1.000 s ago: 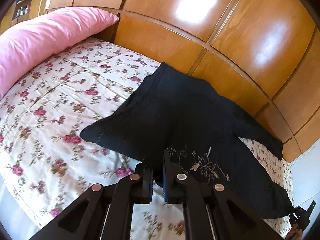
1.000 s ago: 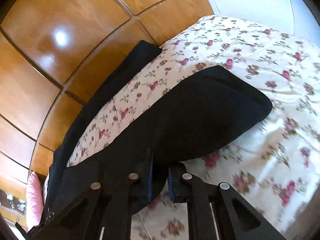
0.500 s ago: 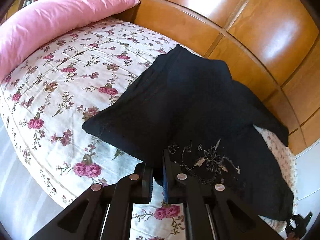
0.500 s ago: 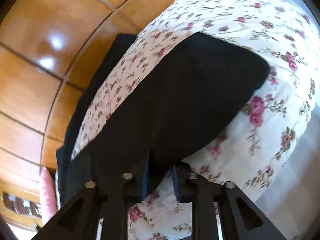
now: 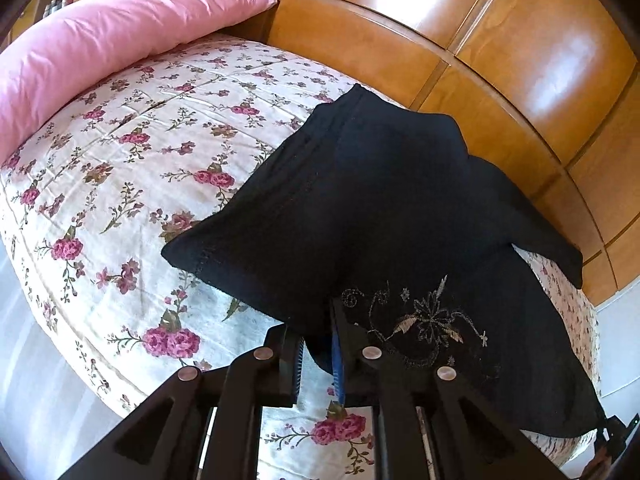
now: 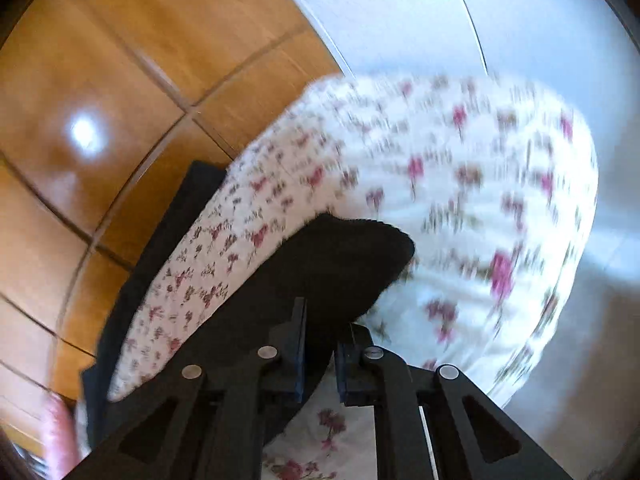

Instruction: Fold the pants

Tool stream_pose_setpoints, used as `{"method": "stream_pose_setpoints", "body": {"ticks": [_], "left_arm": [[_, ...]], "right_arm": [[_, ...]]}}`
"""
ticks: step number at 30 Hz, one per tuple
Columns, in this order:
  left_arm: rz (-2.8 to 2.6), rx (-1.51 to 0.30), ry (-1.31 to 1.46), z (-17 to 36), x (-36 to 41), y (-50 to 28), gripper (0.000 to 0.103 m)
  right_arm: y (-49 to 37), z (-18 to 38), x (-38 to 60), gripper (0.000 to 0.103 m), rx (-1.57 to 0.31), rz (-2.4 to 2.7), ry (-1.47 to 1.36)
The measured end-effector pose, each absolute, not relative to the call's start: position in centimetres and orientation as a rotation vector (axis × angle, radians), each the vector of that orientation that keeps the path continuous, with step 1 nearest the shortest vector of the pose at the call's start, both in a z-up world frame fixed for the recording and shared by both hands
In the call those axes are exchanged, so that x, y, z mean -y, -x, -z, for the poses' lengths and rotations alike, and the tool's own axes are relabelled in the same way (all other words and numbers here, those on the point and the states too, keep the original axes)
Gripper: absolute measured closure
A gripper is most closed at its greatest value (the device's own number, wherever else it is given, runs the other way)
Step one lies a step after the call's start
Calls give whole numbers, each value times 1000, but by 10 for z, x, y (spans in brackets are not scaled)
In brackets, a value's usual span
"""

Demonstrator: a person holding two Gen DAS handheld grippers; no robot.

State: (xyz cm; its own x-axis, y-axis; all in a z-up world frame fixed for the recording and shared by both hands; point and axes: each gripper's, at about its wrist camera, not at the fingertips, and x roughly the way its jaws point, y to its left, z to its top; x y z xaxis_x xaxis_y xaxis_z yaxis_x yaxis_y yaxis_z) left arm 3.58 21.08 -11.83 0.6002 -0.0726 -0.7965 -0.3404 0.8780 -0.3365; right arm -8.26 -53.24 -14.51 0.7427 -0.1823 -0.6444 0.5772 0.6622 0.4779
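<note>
Black pants (image 5: pixel 380 208) with a pale embroidered flower lie on the floral bedspread (image 5: pixel 132 168), lifted at the near edge. My left gripper (image 5: pixel 318 344) is shut on the pants' near edge by the embroidery. In the right wrist view the pants (image 6: pixel 332 268) hang as a dark fold between the fingers of my right gripper (image 6: pixel 320 344), which is shut on them. A second leg (image 6: pixel 160 260) runs along the bed's far edge by the wooden wall. The right gripper also shows at the far right of the left wrist view (image 5: pixel 612 436).
A pink pillow (image 5: pixel 104 48) lies at the head of the bed. Wooden wardrobe panels (image 5: pixel 500 40) stand close behind the bed. A white wall (image 6: pixel 400 12) and pale floor (image 6: pixel 592 340) lie beyond the foot of the bed.
Both grippers have pulled back toward the near side of the bed with the pants. The right view is blurred from fast motion, and the fold held by the right gripper looks smaller.
</note>
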Motion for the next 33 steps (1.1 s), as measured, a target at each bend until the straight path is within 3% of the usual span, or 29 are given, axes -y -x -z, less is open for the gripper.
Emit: {"method": "stream_pose_setpoints", "body": {"ticks": [6,8,10,11,20,28,33], "left_arm": [[-151,-920,489,119,-211,-36,86],[-146,-923,511,119,-217,-35,82],[-136,-921,544,116,-225,-32,79],[-136,-915,554,114,-228,-30,76],[-162,-766,779,94,-289,2,67],[-156,-896,924,129,-297,-12,67],[-158,-862,959,135,-298,-25,71]], "right_arm": [[77,177,532,90,-734,525,-699],[81,176,538,80,-733,538,-739],[83,172,540,54,-753,572,-721],[87,168,542,52,-757,590,-715],[90,116,507,40,-635,536,-617],[25,103,404,39,-686,197,-496],[-12,112,326,39,-759,3,-421]]}}
